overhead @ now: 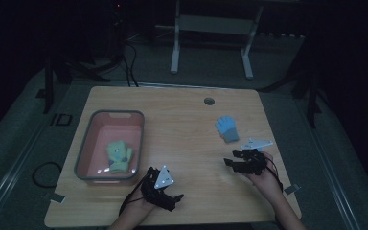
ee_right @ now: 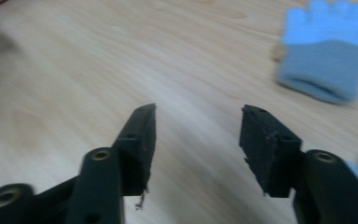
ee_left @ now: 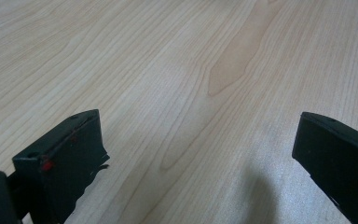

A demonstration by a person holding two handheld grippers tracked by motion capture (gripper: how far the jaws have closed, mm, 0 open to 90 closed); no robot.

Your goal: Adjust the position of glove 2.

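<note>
The blue glove lies flat on the wooden surface, right of centre, cuff toward the person and fingers pointing away. In the right gripper view the same glove sits up and to the right of the jaws, apart from them, blurred. A small blue patch shows at the lower right edge of that view; what it is cannot be told.

The right tongs rest low over the surface just near the glove on the person's side, not touching it. In their own view the right tongs stand partly spread with only bare wood between the jaws; they pinch nothing.

The left tongs sit near the front edge, well apart from the glove. In the left gripper view the left tongs are spread wide over bare wood, holding nothing.

A pink basin with a grey rim stands at the left of the surface; a yellow-green glove lies inside it. Open wood separates the basin from the blue glove, with nothing between. A round grommet sits near the far edge.
</note>
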